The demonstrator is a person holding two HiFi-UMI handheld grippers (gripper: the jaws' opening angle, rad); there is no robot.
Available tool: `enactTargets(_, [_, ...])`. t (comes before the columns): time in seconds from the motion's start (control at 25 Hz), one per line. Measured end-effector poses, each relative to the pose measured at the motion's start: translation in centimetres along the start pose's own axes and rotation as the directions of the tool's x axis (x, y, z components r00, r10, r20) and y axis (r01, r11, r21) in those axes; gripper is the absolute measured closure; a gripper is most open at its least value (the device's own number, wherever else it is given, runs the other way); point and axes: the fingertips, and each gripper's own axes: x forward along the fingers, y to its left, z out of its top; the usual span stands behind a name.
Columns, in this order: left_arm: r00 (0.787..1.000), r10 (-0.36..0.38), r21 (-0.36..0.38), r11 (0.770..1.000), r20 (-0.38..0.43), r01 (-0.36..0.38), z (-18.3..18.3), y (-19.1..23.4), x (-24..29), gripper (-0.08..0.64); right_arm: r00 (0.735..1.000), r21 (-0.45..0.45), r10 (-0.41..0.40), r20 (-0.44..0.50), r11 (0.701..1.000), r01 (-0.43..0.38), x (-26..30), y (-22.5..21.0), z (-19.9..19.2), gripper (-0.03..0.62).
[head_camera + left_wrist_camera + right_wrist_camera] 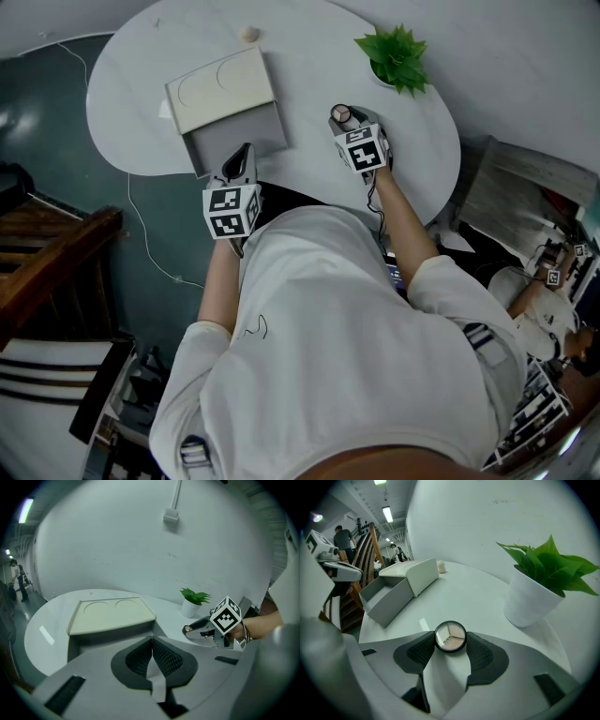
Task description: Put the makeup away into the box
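A round black makeup compact (450, 636) with pale powders lies on the white table (309, 66). My right gripper (450, 642) has it between its pad tips, and both pads touch its rim. In the head view the compact (342, 114) shows at the tip of that gripper (346, 122). The box (225, 89) has a cream lid and a grey drawer (384, 597) pulled out and empty. My left gripper (152, 652) sits just before the drawer, jaws shut with nothing between them.
A small green plant in a white pot (536, 585) stands close to the right of the compact. A small pale round object (249, 34) lies behind the box. The table's rounded edge runs near the person's body. People and wooden stairs are in the background.
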Motion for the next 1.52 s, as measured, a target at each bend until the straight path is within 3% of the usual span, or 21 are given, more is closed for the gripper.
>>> enactTargets(0.4, [1.0,0.009,-0.011,1.0,0.016,-0.009,0.1,0.5,-0.7,0.54,0.995,-0.003,0.043,0.095,0.999,-0.043,-1.7,1.7,4.0,0.381])
enactTargets(0.76, [0.998,0.053,-0.042,0.998,0.035,-0.052,0.0,2.7,-2.2,0.54,0.971,-0.094,0.145,0.192,0.987,-0.129,-3.4,6.1,10.1,0.381])
enactTargets(1.52, [0.979,0.201,-0.185,0.964,0.038,-0.191,-2.1,9.8,-5.7,0.54,0.918,-0.324,0.369,0.148,0.895,-0.307,-1.5,17.1,15.7,0.38])
